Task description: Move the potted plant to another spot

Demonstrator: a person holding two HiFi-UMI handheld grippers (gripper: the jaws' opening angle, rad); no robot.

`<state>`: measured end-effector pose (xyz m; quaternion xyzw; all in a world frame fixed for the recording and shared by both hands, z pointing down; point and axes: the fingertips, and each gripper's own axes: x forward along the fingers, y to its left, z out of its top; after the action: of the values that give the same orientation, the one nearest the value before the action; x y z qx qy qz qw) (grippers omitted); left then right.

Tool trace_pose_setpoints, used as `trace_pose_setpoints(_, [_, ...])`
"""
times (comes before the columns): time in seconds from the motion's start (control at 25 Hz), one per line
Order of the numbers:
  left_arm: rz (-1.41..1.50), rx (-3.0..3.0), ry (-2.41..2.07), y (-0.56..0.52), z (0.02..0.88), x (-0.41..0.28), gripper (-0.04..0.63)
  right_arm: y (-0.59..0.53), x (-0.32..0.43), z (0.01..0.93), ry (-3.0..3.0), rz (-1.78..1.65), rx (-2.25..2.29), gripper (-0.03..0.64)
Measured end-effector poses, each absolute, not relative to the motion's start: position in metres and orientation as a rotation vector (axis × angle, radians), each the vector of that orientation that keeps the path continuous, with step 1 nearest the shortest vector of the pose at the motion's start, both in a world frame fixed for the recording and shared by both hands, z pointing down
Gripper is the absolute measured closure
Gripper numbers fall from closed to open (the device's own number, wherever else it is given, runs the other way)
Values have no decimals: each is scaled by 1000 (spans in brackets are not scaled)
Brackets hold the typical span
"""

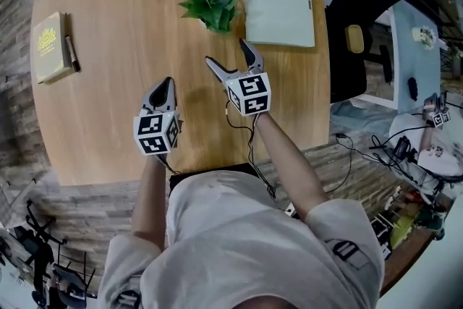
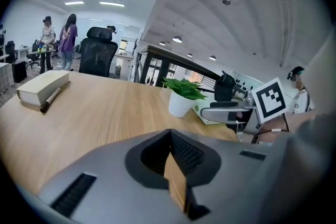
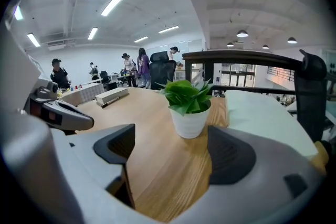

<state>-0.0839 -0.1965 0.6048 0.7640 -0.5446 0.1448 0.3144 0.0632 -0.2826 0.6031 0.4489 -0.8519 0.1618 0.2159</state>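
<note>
Nearest to us, our left hand-held gripper (image 1: 166, 85) hovers over the bare wooden surface (image 1: 116, 7) with its jaws drawn together on nothing. We judge it is kept closed and to the left because one gripper is enough for this lift. A little farther and to the right, our right hand-held gripper (image 1: 230, 56) has its jaws spread wide and empty, aimed straight at the potted plant (image 1: 211, 5). That spread looks chosen to pass either side of the white pot (the pot lies ahead of the jaw tips, not yet between them). Off at the left edge lie a yellow book (image 1: 48, 45) and a pen (image 1: 71, 53) touching its right side, well clear of the path. The plant stands upright at the far middle of the surface, just beside a pale green pad (image 1: 278, 0) on its right. That leaves the open wood to the left and near side as likely new spots.
</note>
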Motion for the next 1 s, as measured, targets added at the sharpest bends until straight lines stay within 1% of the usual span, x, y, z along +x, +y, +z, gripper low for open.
trace_pose_setpoints(0.48, [387,2024,-1452,-241,624,-98,583,-329,55,635,-2323,500,1377,163])
trace_pose_setpoints(0.68, [393,2042,-1443,-255,628,-96,583,-345,52,642,-2325,506,1424,134])
trace_pose_setpoints(1.0, [412,2045,-1424,-260,634,-101,583,-370,44,652,-2322,520,1480,107])
